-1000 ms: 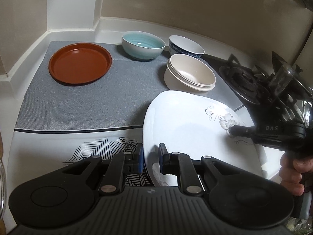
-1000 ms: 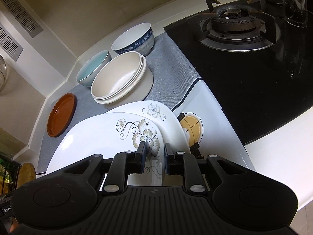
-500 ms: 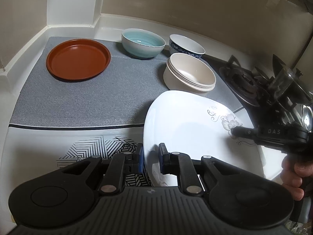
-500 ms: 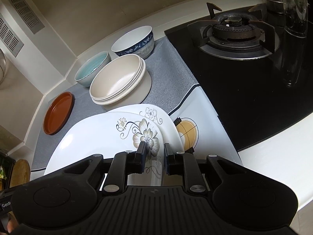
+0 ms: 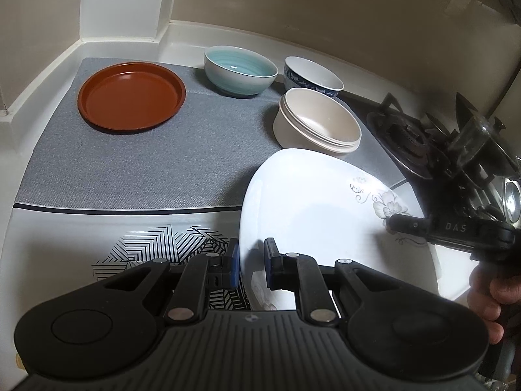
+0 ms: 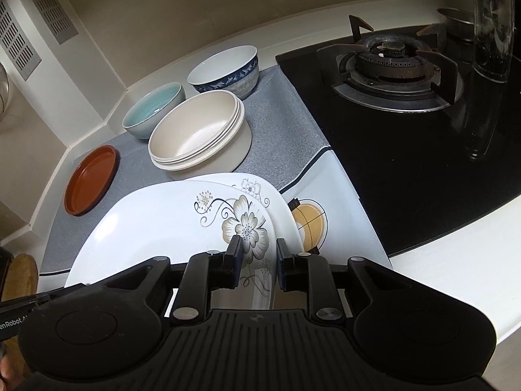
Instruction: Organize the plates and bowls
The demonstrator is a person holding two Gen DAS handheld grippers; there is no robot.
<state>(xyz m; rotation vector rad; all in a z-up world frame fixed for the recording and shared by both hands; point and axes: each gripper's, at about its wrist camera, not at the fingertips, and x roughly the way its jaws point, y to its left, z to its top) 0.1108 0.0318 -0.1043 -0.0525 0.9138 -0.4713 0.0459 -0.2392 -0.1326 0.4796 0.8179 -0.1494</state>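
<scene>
A white flowered plate [image 5: 312, 202] is held between both grippers, just above a second matching plate [image 6: 280, 202] on the mat. My left gripper [image 5: 250, 267] is shut on the plate's left rim. My right gripper [image 6: 257, 260] is shut on its right rim [image 6: 247, 228] by the flower; it also shows in the left wrist view [image 5: 410, 226]. A brown plate [image 5: 132, 96] lies at the far left. A teal bowl [image 5: 241, 70], a blue-patterned bowl [image 5: 312, 76] and stacked beige bowls [image 5: 317, 120] stand behind.
A grey mat [image 5: 130, 169] covers the counter, with a white printed part [image 5: 81, 238] at the front. A black gas hob with burner [image 6: 394, 62] lies to the right. A glass bottle [image 6: 491, 26] stands on it. Walls close the back and left.
Both grippers have eased back with the plate still held; the bowls and brown plate sit slightly farther off in both views. The right jaws look slightly wider apart.
</scene>
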